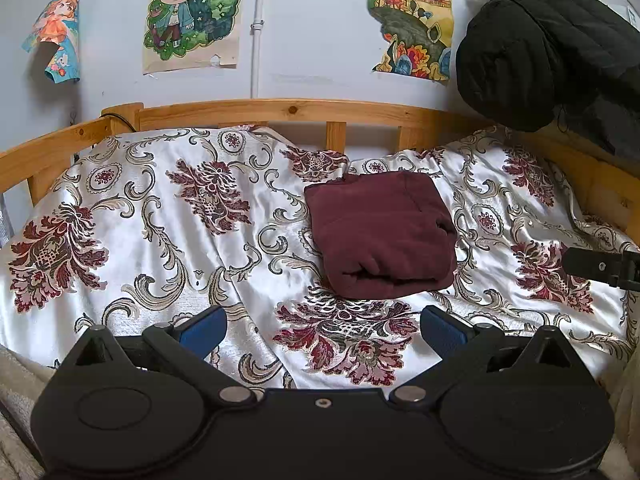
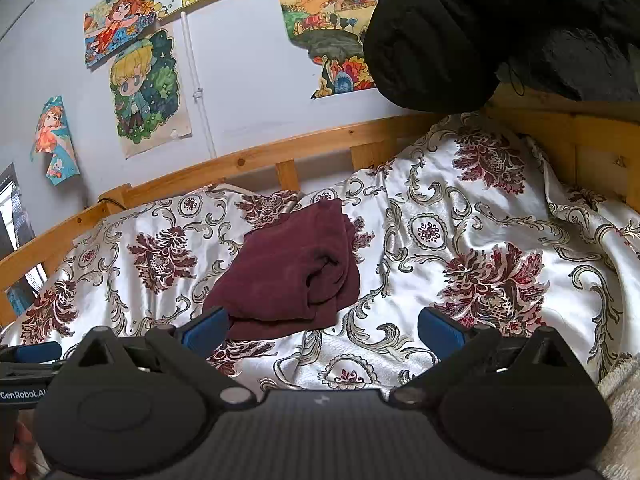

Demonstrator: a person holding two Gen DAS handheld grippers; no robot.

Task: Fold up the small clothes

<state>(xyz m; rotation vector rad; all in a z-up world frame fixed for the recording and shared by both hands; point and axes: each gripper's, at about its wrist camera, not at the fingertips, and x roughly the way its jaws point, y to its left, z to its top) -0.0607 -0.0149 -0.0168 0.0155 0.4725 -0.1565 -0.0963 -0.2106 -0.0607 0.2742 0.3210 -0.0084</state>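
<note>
A dark maroon garment lies folded into a compact rectangle on the floral satin bedspread. It also shows in the right wrist view. My left gripper is open and empty, hovering just in front of the garment's near edge. My right gripper is open and empty, with its left fingertip close to the garment's near corner. The right gripper's tip shows at the right edge of the left wrist view, and the left gripper's tip shows at the left edge of the right wrist view.
A wooden bed rail runs along the far side and the right side. A black padded jacket hangs over the rail at the back right. Drawings are taped to the wall. A beige blanket lies at the near right.
</note>
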